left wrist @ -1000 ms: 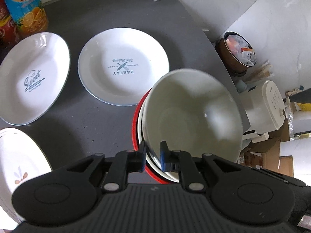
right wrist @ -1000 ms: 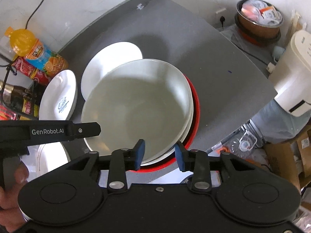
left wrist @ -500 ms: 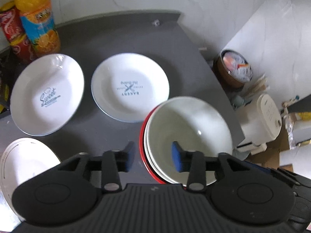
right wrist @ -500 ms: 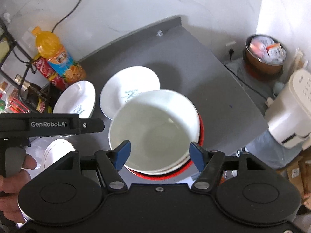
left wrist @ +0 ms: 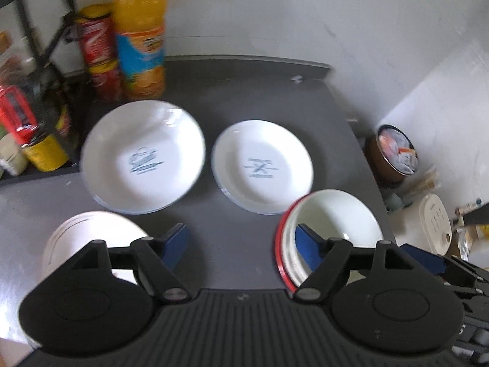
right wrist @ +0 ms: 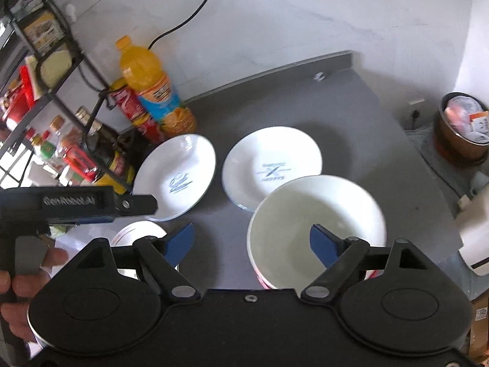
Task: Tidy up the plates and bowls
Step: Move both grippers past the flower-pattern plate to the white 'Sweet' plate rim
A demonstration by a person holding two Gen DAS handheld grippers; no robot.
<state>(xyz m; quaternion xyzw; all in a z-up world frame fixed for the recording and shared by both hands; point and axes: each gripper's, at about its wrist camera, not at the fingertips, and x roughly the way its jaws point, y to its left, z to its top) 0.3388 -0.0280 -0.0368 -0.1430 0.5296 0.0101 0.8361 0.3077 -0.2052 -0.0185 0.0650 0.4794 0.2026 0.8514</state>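
Note:
A stack of bowls (left wrist: 333, 223), white ones nested in a red one, stands at the near right of the grey counter (left wrist: 238, 104); it also shows in the right wrist view (right wrist: 314, 217). Two white printed plates lie behind it: a "Sweet" plate (left wrist: 143, 156) (right wrist: 177, 177) and a "Bakery" plate (left wrist: 262, 165) (right wrist: 272, 165). A third white plate (left wrist: 82, 235) (right wrist: 137, 232) lies near left. My left gripper (left wrist: 241, 241) is open and empty above the counter. My right gripper (right wrist: 252, 241) is open and empty, its right finger over the bowl stack.
An orange juice bottle (left wrist: 140, 36) (right wrist: 156, 91) and red cans (left wrist: 97, 49) stand at the back left by a wire rack of bottles (right wrist: 61, 140). The counter ends at the right; below are a brown pot (right wrist: 464, 128) and a white appliance (left wrist: 434, 223).
Both grippers let go of the top bowl, opened wide and pulled back and up. The bowl now rests nested in the stack.

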